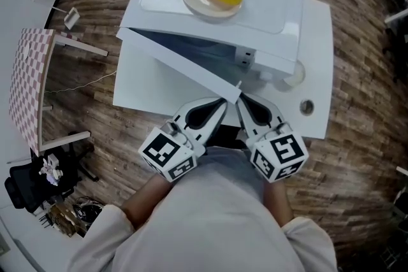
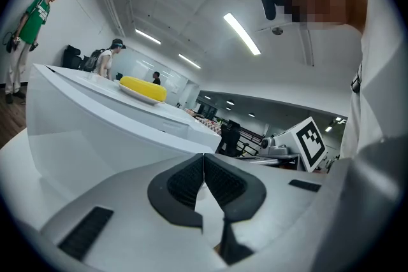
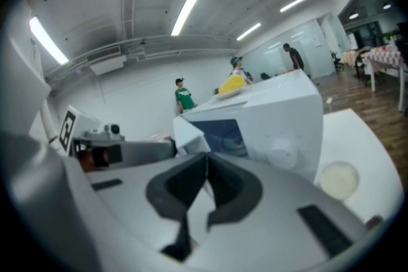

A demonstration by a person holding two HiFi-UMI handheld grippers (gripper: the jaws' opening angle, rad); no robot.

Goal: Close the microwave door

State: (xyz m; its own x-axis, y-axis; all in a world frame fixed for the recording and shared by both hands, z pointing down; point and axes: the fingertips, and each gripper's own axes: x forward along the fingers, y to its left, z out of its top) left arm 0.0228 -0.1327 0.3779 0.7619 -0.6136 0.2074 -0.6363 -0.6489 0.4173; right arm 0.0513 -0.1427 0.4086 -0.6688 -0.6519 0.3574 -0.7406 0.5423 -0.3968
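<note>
My left gripper and right gripper sit side by side (tips almost touching). Both pairs of jaws are pressed together.

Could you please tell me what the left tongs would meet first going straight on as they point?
Probably the open microwave door, near its free edge; the shut left tongs point right at it, though depth is unclear.
</note>
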